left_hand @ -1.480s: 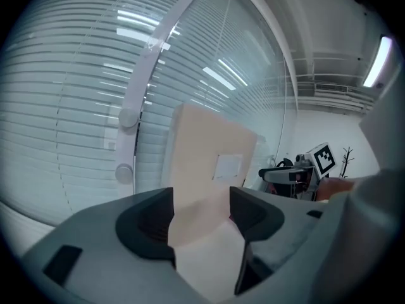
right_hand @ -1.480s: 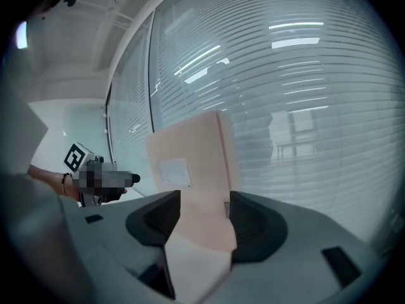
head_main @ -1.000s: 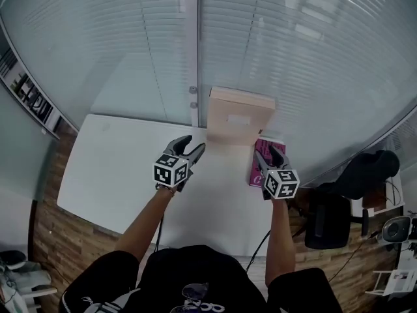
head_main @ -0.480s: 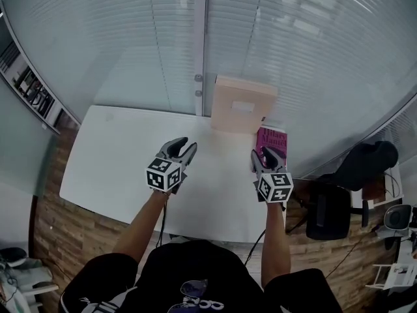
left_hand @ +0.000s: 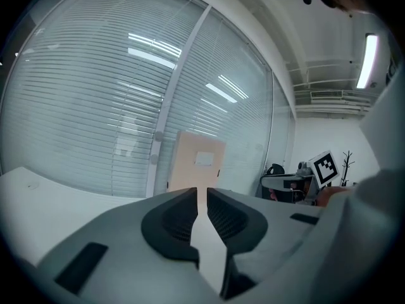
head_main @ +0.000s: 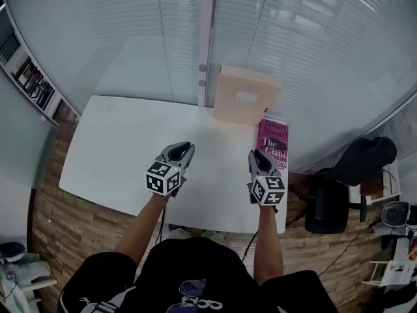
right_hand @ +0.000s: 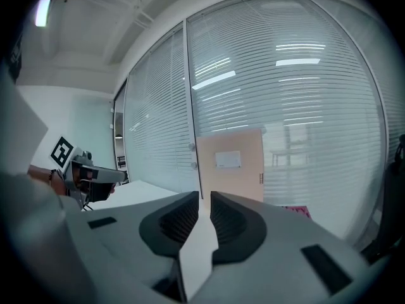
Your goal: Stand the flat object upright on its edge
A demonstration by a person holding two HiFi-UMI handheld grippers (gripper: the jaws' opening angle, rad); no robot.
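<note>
Left gripper [head_main: 180, 153]: jaws just been closing, now almost together, only a thin slit left, nothing in it; poised over bare table [head_main: 111, 155].
Right gripper [head_main: 259, 159]: same story, jaws just been closing, narrow slit, pinching nothing.
Flat object: pink book [head_main: 273, 144], lying flat on its cover just ahead of the right gripper and a touch to its outer side, close to the table's right edge; well off to the right of the left gripper; touched by neither.
Beyond the book: beige panel [head_main: 246, 96], upright against the glass wall [head_main: 130, 44], ahead of both grippers and between their lines of aim (white label on its face, too small to read); book's far end just beside it.
Step in hand: by the look of it nothing gripped, book not yet raised.
Risk one: jaws this narrow may not take the book's thickness; going in like this would shove it rather than grip it, maybe off the right edge.
Risk two: once on a thin edge, likely to topple unless steadied from both sides or leaned on the panel.
Risk three: tipping it up from one side only could let the cover splay open.
Count: two grippers, one book, one panel, one table.
</note>
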